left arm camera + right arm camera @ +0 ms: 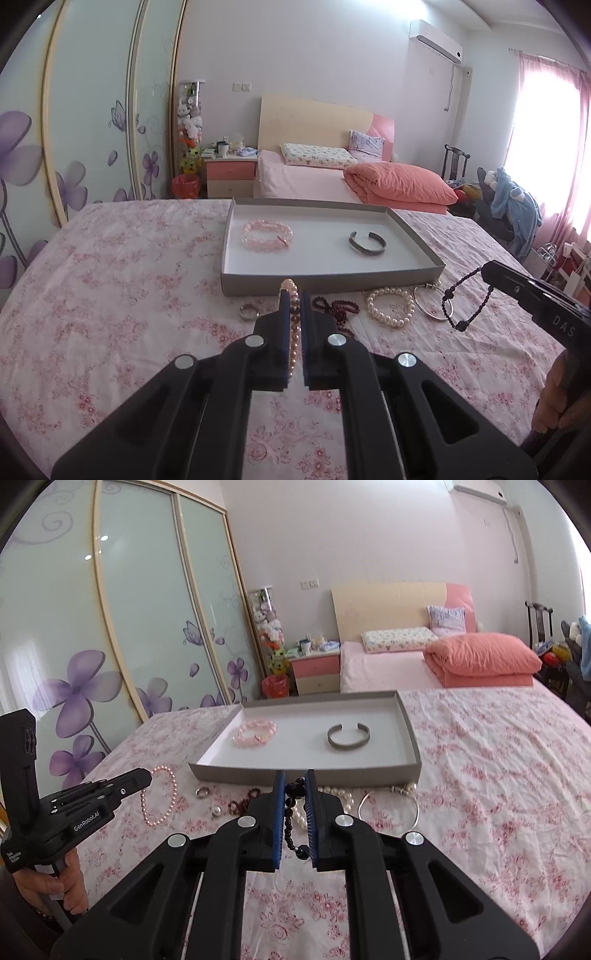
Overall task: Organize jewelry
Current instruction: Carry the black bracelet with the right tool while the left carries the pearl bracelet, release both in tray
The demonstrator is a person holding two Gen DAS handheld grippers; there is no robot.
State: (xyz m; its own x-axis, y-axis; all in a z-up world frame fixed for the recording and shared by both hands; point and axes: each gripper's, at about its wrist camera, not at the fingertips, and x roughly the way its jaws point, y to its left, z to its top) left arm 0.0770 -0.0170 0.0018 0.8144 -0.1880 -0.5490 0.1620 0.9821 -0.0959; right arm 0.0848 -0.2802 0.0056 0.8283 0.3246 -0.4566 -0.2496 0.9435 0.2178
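Tray (236, 284) sits straight ahead of both grippers, long side across. Left gripper (294, 295) is squeezed shut on a pink bead bracelet (294, 332). Right gripper (295, 775) pinches a dark bead bracelet (291, 812). Both are just short of the near wall.

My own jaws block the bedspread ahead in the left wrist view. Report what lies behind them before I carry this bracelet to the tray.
Observer: A small silvery piece lies on the bedspread just past the ring. Your left gripper hides it from you.
Operator: Describe how my bracelet hangs.
Observer: The pink pearl bracelet hangs as a full open loop from your fingertips, short of the grey tray.
Operator: Check the other grip.
Observer: The right gripper is shut on the black bead bracelet, with beads running back between its blue pads.
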